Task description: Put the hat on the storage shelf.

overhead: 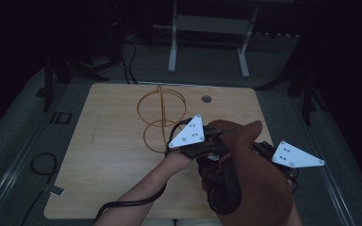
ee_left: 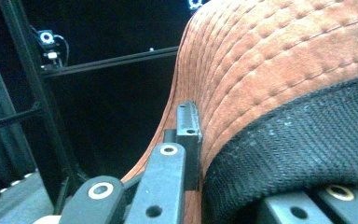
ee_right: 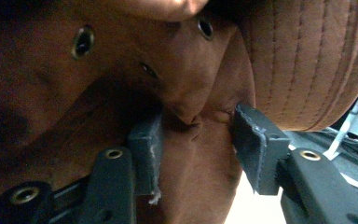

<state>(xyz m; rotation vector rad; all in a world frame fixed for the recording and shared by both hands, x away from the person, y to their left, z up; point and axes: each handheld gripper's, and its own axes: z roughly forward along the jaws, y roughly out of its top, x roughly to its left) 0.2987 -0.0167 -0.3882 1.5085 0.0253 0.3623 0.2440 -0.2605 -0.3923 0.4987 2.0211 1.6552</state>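
1. Rust-brown stitched suede bucket hat (overhead: 259, 183), black woven lining: held above near edge of pale wooden table (overhead: 108, 155), between both grippers.
2. Left gripper (ee_left: 193, 140): clamped on brim.
3. Right gripper (ee_right: 198, 140): pinching crown fabric.
4. Orange wire-hoop frame (overhead: 162, 117): mid-table.
5. Legible writing: none.

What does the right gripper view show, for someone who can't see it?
The right gripper has its two black jaws squeezing a bunched fold of a brown hat, seen very close. The hat has small metal air holes and a brim with rows of stitching.
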